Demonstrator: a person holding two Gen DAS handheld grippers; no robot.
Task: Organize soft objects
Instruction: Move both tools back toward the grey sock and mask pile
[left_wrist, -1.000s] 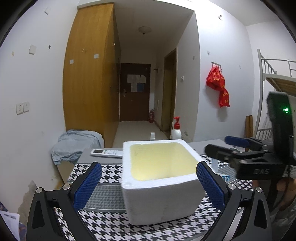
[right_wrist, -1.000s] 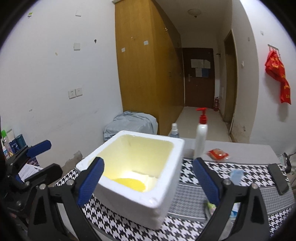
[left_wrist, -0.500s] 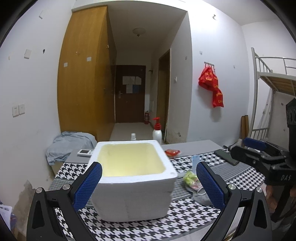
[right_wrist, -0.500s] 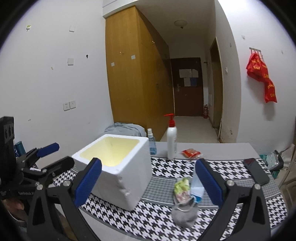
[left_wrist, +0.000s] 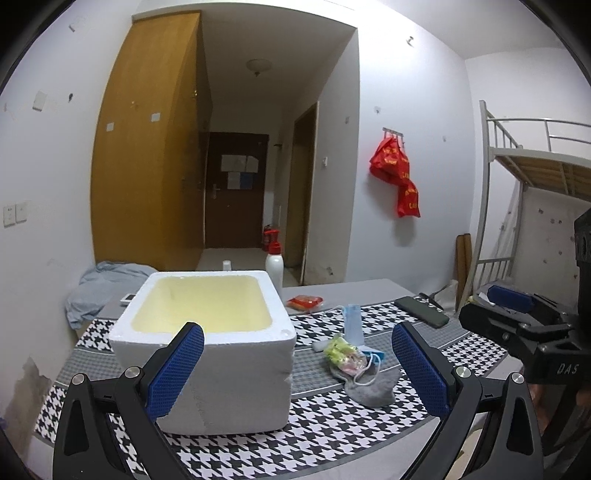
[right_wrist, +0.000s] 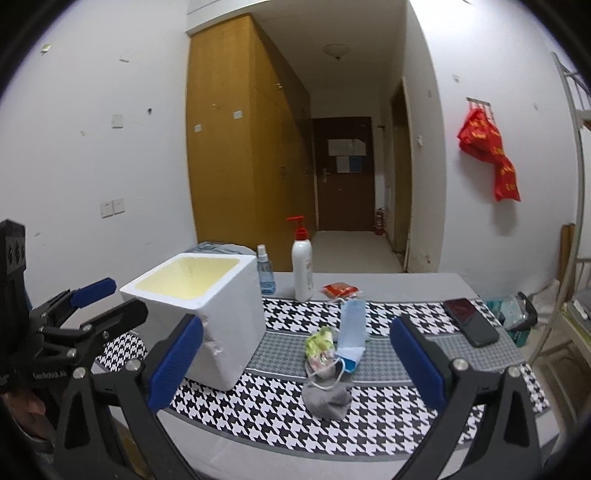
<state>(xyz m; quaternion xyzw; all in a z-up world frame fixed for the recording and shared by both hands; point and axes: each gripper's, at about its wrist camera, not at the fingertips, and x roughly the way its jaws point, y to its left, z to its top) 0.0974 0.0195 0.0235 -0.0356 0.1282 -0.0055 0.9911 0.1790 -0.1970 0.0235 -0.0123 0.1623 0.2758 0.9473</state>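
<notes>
We see both views from just above the near edge of the counter (left_wrist: 332, 424), each looking forward between its own spread blue fingers (left_wrist: 177, 369) toward the far door (right_wrist: 343, 173). Our left view sits close behind the foam box (left_wrist: 207, 347); our right view stands further right. Both share box, sock pile (right_wrist: 327, 391) and hallway.

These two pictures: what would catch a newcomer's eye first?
Probably the big white foam box with a yellowish inside, standing open on the black-and-white houndstooth tablecloth. Beside it, to its right, lies a small heap of soft things: a grey sock, a blue face mask and a crumpled green-yellow piece. In front, each camera shows its open blue-padded tool, left tool and right tool.
</notes>
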